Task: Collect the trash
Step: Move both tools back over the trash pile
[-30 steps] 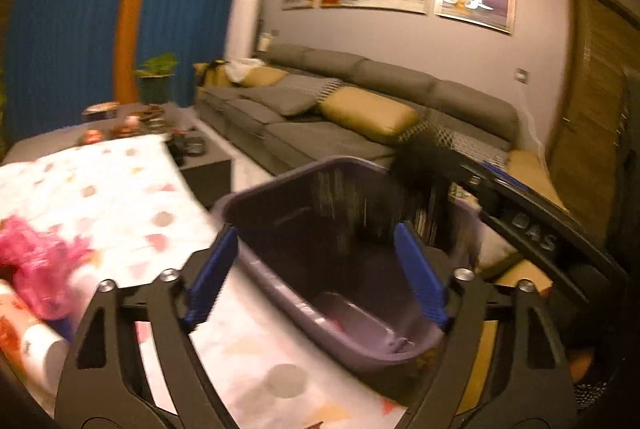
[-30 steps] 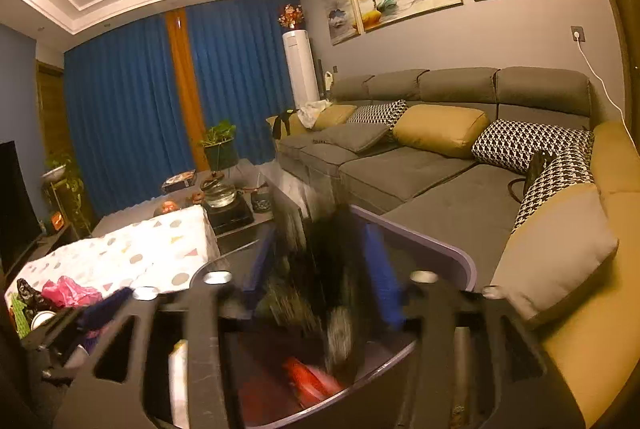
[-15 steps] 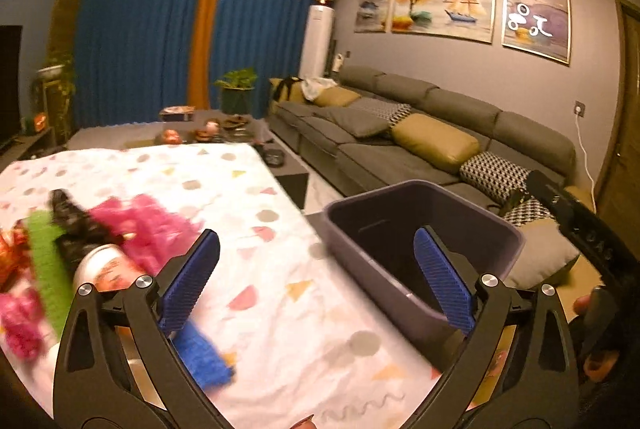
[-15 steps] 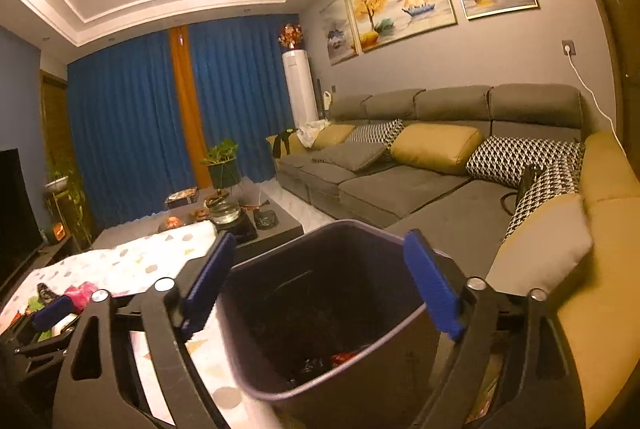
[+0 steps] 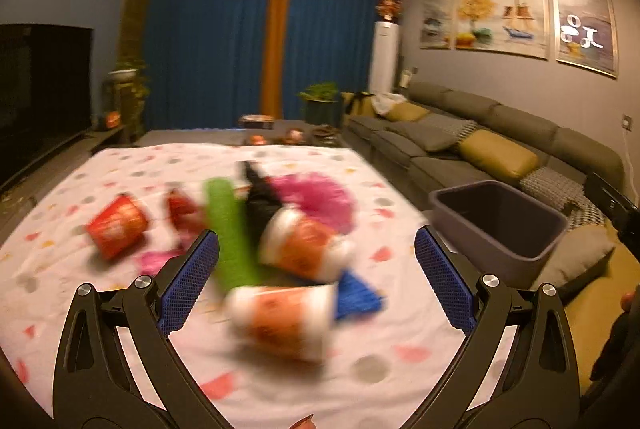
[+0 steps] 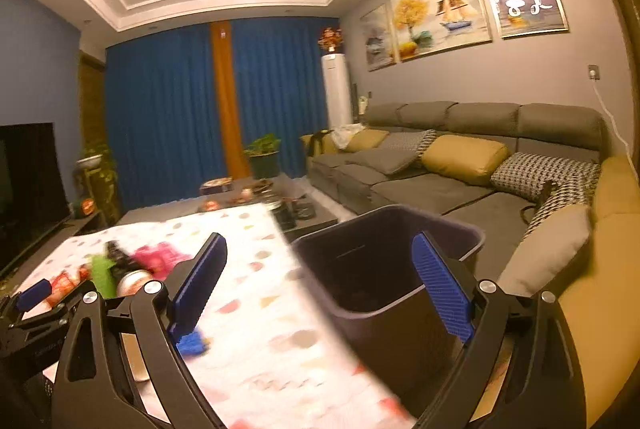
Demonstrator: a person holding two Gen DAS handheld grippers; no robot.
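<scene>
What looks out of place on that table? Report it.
Litter is strewn over the patterned tablecloth: two orange-and-white cups tipped on their sides, a toppled red cup, plus green, pink and blue scraps. None is in the grey bin beside the table. Blur hides finer detail.

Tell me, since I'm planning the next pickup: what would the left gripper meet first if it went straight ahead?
Probably the nearest orange-and-white cup, lying on its side on the tablecloth between the open left gripper fingers; blur leaves depth uncertain.
</scene>
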